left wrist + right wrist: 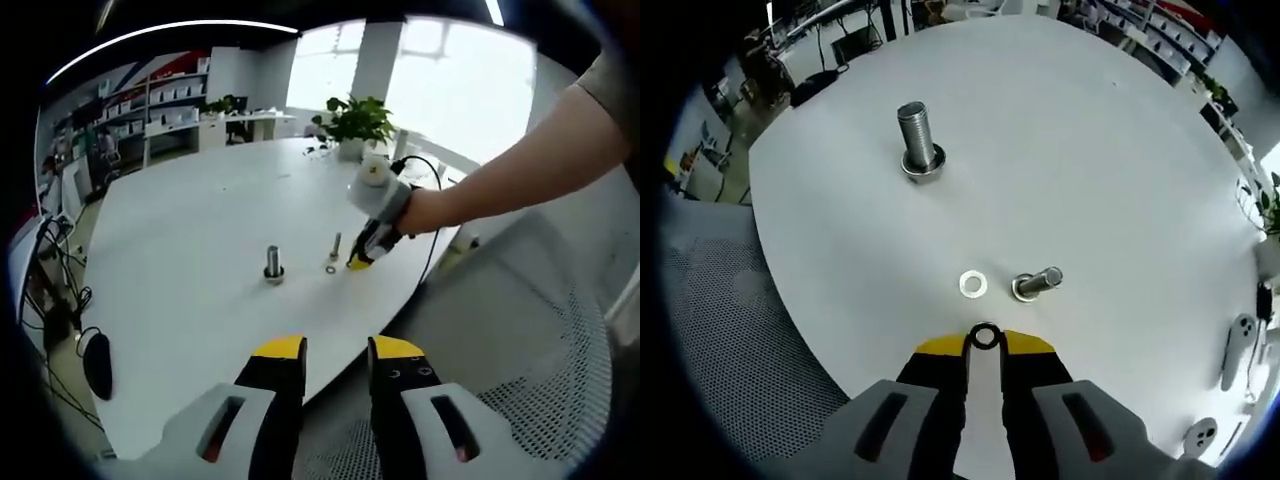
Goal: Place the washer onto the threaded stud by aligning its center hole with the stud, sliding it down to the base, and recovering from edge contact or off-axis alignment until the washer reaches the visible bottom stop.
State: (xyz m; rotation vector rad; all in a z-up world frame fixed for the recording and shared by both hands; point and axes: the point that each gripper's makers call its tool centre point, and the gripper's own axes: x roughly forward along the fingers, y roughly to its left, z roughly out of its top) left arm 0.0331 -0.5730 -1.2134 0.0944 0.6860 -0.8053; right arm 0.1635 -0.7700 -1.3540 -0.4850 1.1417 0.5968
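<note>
Right gripper view: right gripper (984,340) jaws clamp a washer (985,336); left gripper (335,352) jaws apart.

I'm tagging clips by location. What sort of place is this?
Probably an office or lab workspace: a large white round table, storage shelves along the wall, a potted plant by bright windows, and a mesh chair.

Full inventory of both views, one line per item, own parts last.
Table: 1, white, round.
Large stud: 1, steel, upright on table, far from grippers.
Small bolt: 1, steel, standing on table beside loose washer.
Loose washer: 1, pale, flat on table.
Held washer: 1, dark-looking ring, at right gripper's tips.
Potted plant: 1, green, far table edge.
Mesh chair: 1, grey, beside table.
Shelves: white, background.
Left gripper: yellow-tipped, open, near the table edge.
Right gripper: yellow-tipped, shut on held washer.
Forearm: 1, holding right gripper.
</note>
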